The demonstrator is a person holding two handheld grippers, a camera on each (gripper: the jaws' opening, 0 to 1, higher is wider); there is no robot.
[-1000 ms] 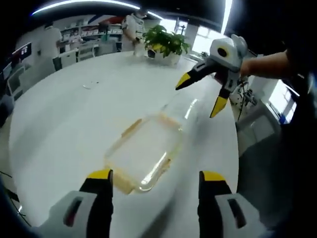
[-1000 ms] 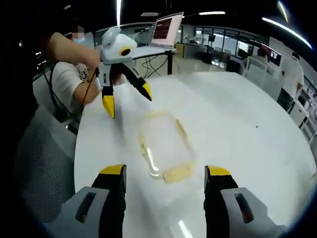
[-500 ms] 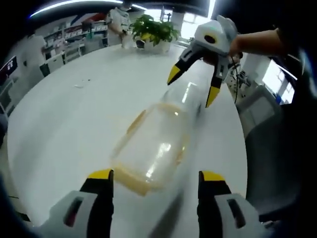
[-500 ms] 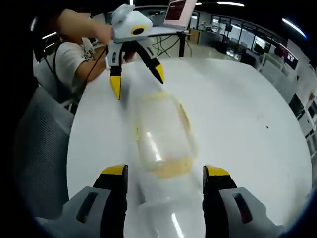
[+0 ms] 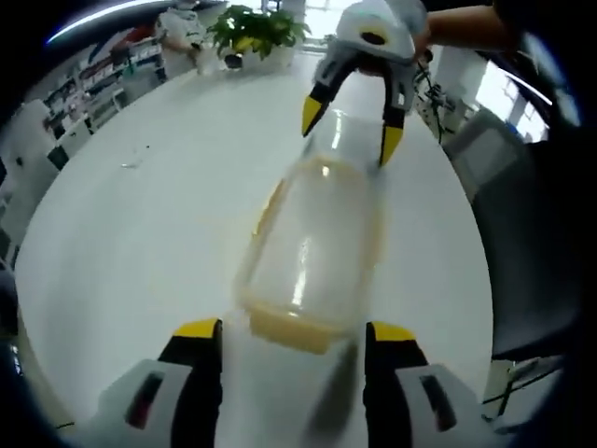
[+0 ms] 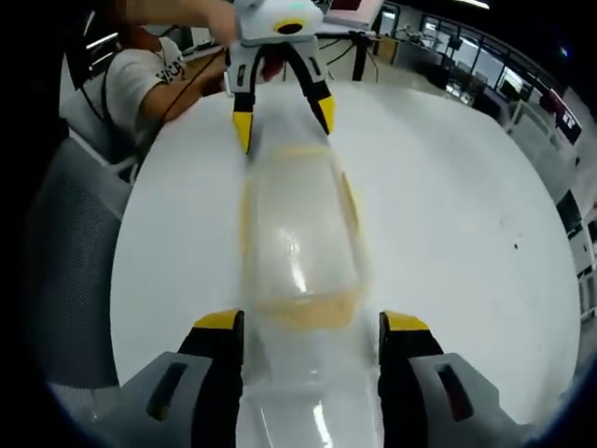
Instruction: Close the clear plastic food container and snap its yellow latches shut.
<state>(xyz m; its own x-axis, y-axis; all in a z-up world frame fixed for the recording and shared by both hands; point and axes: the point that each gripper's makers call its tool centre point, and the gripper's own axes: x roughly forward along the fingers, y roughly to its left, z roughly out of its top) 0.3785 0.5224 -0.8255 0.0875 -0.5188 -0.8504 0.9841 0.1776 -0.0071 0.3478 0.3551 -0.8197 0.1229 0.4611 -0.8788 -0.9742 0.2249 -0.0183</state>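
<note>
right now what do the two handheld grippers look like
Each gripper has a rounded white plastic head with black jaws ending in yellow tips. The right gripper and left gripper both look this way from across the table. Seen close in its own view, each has grey-white jaw housings with dark slots. A dark cable trails behind.

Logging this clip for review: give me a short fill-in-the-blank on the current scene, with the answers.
1. The clear container lies on a ___ table.
2. Both grippers, left and right, have their jaws ___.
3. The container's latches are ___ in colour.
4. At the table's far edge stands a potted ___.

Answers: white; open; yellow; plant
</note>
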